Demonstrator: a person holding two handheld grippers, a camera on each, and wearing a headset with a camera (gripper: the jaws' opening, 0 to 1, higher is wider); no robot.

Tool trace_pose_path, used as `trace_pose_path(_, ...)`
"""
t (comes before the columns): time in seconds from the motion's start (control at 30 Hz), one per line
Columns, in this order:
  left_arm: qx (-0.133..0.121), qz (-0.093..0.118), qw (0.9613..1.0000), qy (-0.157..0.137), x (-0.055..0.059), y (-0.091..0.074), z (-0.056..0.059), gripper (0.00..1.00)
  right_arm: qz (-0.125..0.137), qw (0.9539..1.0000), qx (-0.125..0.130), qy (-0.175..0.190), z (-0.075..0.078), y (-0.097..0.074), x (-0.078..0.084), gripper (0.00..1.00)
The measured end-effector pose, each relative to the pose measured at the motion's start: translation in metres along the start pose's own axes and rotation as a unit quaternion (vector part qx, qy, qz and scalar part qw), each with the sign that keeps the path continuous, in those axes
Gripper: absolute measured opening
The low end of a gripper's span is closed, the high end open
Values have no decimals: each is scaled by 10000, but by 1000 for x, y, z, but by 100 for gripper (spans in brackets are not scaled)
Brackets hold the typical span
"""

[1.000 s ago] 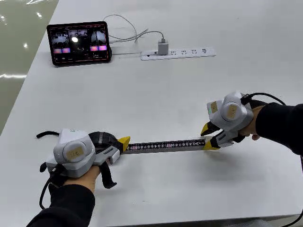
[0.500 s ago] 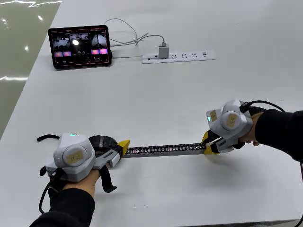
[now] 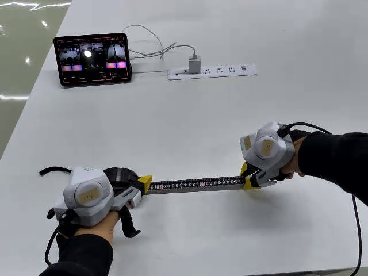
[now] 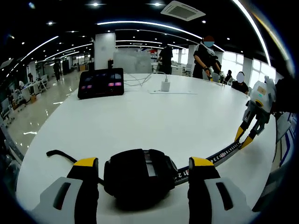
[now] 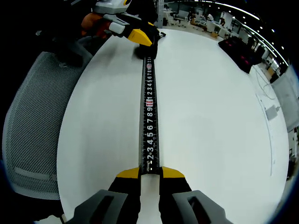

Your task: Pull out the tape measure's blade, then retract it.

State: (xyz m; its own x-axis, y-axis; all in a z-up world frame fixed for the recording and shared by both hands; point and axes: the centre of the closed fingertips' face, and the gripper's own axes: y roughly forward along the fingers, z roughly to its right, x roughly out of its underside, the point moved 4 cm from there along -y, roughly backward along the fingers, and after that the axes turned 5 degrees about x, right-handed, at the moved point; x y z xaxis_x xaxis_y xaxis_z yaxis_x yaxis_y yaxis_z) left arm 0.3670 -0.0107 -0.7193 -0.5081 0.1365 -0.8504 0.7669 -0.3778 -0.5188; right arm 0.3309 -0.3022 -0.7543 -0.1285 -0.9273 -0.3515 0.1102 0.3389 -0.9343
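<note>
The black tape measure case (image 3: 122,176) lies on the white table (image 3: 190,132) at the lower left, and my left gripper (image 3: 138,187) is shut on it. In the left gripper view the case (image 4: 140,175) sits between the two yellow-tipped fingers (image 4: 86,164). The black blade (image 3: 195,184) with white numbers runs flat along the table to the right. My right gripper (image 3: 246,177) is shut on the blade's end. In the right gripper view the blade (image 5: 150,116) stretches from my right gripper (image 5: 150,171) back to the case (image 5: 145,46).
A tablet (image 3: 92,57) with a lit screen stands at the far left. A white power strip (image 3: 211,70) with a charger (image 3: 194,63) and cables lies beside it. The case's black strap (image 3: 52,170) trails left. The table's left edge drops to a shiny floor (image 3: 23,52).
The head view has shifted slightly. Both grippers and the pulled-out blade hold about the same places; the right gripper sits a little lower on the blade's end.
</note>
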Motion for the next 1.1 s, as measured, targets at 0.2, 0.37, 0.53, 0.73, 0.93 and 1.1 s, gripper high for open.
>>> trace_pose_path(0.2, -75, -69, 9999, 2, 5, 1, -2, 71, -78, 9997, 1, 214, 1, 0, -1, 10)
trace_pose_path(0.37, -114, -89, 9999, -6, 7, 1, -4, 65, -54, 9994, 56, 328, 1, 1, 0, 10)
trace_pose_path(0.53, -139, -115, 9998, 4, 6, 1, -4, 61, -106, 9991, 71, 394, 1, 1, -1, 10)
trace_pose_path(0.73, -150, -223, 9996, 73, 7, 1, -3, 60, -63, 9989, 74, 454, 1, 0, -1, 10)
trace_pose_path(0.93, -123, -324, 9993, 131, 7, 2, -3, 58, -80, 9988, 81, 474, 1, 0, -1, 9)
trace_pose_path(1.1, -166, -390, 9990, 170, 7, 2, -4, 58, -45, 9982, 72, 587, 2, 1, -1, 9)
